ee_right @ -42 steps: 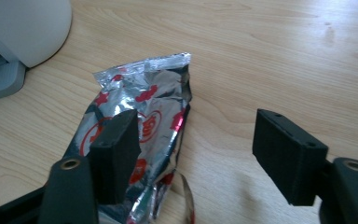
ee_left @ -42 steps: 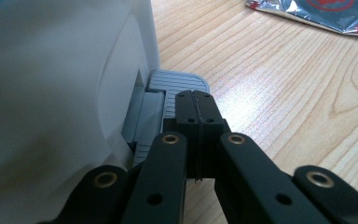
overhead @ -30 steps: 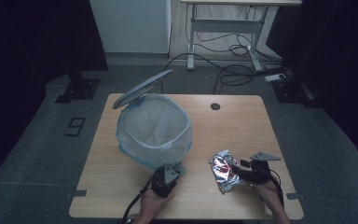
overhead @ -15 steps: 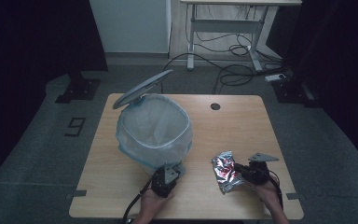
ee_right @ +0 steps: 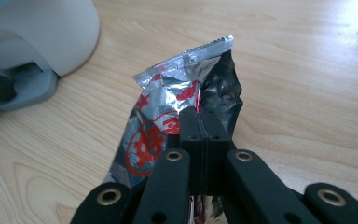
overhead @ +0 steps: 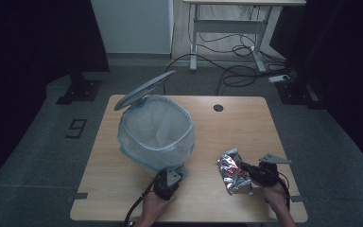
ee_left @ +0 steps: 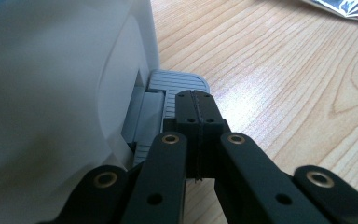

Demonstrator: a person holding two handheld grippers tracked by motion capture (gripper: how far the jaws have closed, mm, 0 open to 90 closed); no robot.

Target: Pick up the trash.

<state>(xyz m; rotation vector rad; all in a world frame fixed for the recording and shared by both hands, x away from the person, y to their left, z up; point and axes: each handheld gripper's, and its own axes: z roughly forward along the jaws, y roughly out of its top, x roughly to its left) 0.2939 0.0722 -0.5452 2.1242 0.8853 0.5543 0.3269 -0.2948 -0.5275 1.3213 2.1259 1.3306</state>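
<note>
At the counter's (overhead: 246,118) near right my right claw (overhead: 240,165) has just closed on the crumpled silver-and-red foil wrapper (overhead: 231,172), while my left claw (ee_left: 196,109), pressed together, holds down the grey pedal (ee_left: 179,84) of the white lidded bin (overhead: 156,135), so next I lift it leftward into the bin.

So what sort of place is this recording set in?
Probably a lab or studio set up for recording, not a home: one small wooden table on grey carpet, dark curtains at the sides, loose cables on the floor under a height-adjustable desk, and a floor marker reading 9.
</note>
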